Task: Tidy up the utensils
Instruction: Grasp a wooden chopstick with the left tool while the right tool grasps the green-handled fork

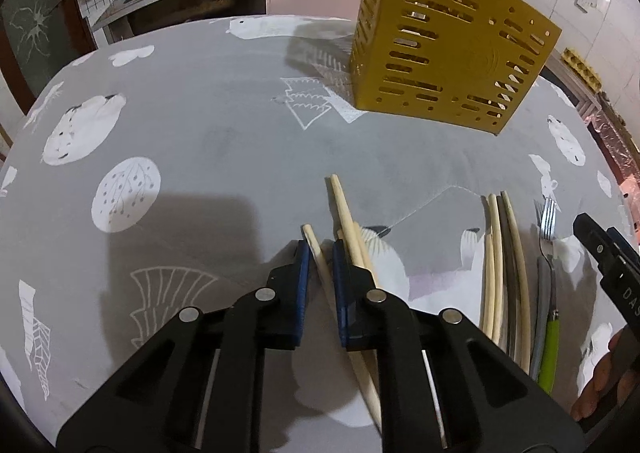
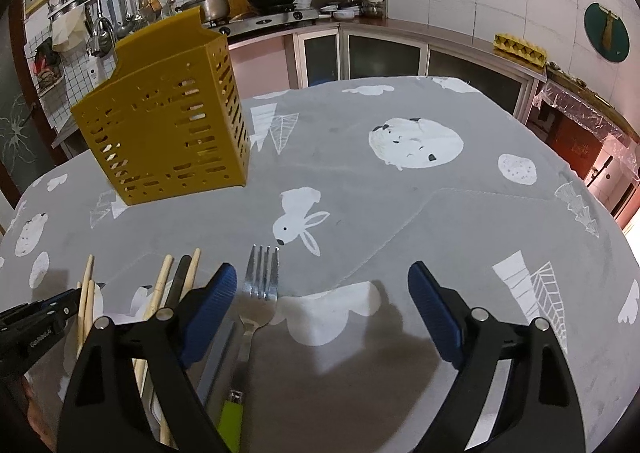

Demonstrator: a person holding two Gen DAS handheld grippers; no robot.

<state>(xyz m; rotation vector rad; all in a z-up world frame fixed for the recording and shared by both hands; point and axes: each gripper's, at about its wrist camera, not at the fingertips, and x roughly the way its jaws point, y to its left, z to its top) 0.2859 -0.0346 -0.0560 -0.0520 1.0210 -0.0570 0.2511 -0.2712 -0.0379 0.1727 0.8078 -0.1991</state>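
Note:
A yellow slotted utensil holder (image 1: 448, 53) stands upright at the far side of the table; it also shows in the right wrist view (image 2: 168, 125). My left gripper (image 1: 320, 253) is nearly shut around one pale wooden chopstick (image 1: 320, 257) lying on the cloth; two more chopsticks (image 1: 348, 221) lie just right of its right finger. Further right lie several pale and dark chopsticks (image 1: 502, 273) and a fork with a green handle (image 1: 548, 253). My right gripper (image 2: 324, 277) is open and empty, low over the table, with the fork (image 2: 260, 285) by its left finger.
The table has a grey cloth with white prints (image 2: 400, 193). Kitchen counters, a stove and shelves (image 2: 288, 17) stand behind it. The left gripper shows at the left edge of the right wrist view (image 2: 36, 317).

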